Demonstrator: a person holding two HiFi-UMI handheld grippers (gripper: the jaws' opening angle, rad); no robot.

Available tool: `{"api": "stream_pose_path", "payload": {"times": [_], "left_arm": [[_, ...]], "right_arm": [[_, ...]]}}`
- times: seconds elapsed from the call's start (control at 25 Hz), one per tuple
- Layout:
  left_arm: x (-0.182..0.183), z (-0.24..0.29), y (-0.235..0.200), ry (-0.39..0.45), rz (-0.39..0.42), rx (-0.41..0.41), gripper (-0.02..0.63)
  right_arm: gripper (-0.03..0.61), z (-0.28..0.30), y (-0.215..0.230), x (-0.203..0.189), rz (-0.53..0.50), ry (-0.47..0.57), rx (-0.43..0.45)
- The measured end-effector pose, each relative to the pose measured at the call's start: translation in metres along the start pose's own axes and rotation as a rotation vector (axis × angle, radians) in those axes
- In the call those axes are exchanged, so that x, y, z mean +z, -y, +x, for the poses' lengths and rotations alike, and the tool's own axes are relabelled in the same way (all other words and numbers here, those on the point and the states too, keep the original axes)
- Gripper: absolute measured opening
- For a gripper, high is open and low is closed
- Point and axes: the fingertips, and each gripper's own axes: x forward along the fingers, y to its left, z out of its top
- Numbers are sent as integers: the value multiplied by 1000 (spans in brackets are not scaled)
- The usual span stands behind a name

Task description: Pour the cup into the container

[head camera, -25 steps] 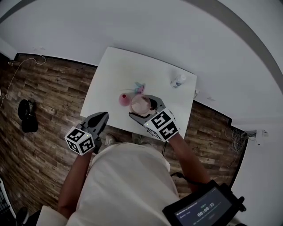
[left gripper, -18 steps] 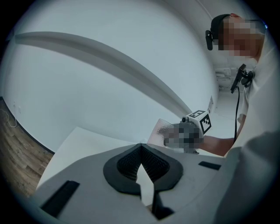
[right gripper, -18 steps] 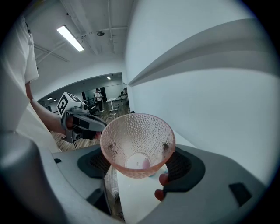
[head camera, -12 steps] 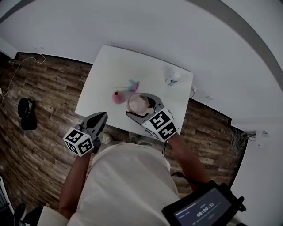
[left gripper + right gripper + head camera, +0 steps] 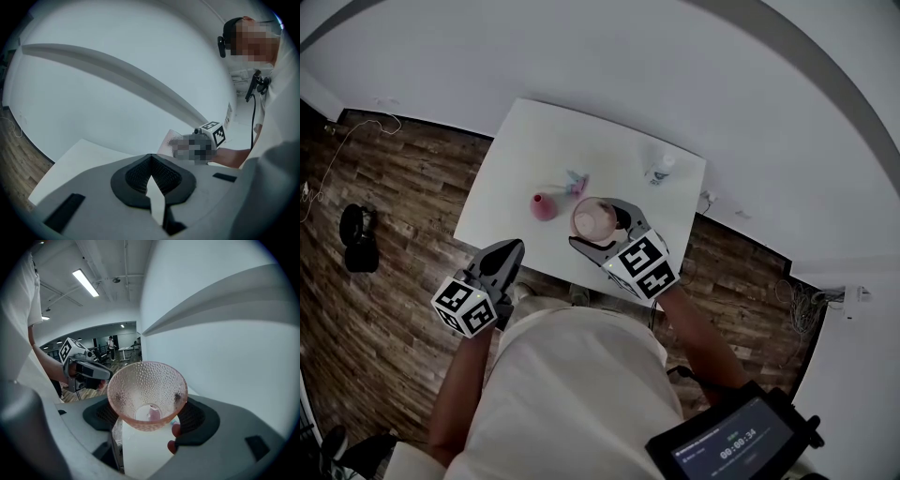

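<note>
Now: right gripper (image 5: 149,420) clamped on the pink cup (image 5: 147,390), left gripper (image 5: 151,187) closed on nothing.
Only the head view lays out the scene: the cup sits at the near side of the white table (image 5: 534,141), the pink container (image 5: 542,207) is just beside it on the left, and a white bottle (image 5: 659,169) is well apart at the far corner. The right gripper view looks straight into the dimpled cup, pads on either side of its wall. A pinkish patch shows at the base, inside or behind I can't tell. The left gripper view has the jaws together, with only table showing through the slit. The container's contents are too small to read.
</note>
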Motion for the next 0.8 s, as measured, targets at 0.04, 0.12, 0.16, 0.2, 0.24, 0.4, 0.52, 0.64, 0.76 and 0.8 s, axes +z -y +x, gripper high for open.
{"api": "stream_pose_path", "payload": {"times": [0.04,0.12,0.16,0.2,0.24,0.4,0.52,0.64,0.76,0.8], "left_arm": [[0,0,3,0,2,4,9],[1,0,7,1,5,11,9],[2,0,7,1,7,14,9],[3,0,6,2,7,18,9],[3,-1,5,1,7,21,9],[-3,0,9,-13,9,13,9],[-3,1,11,-14,16,8,9],[-2,1,11,-3,28,13,9],[-1,2,13,2,39,14,9],[0,2,13,1,42,13,9]], "right_arm": [[373,-4,1,-2,2,1,0],[373,-11,4,-4,6,5,-2],[374,-13,5,-4,6,7,-4],[373,-14,6,-5,6,7,-8],[373,-15,7,-7,6,7,-13],[373,-20,11,-14,18,9,-38],[373,-22,14,-16,20,16,-57],[373,-24,15,-18,15,18,-70],[374,-27,17,-22,10,16,-79],[373,-27,18,-22,8,13,-82]]}}
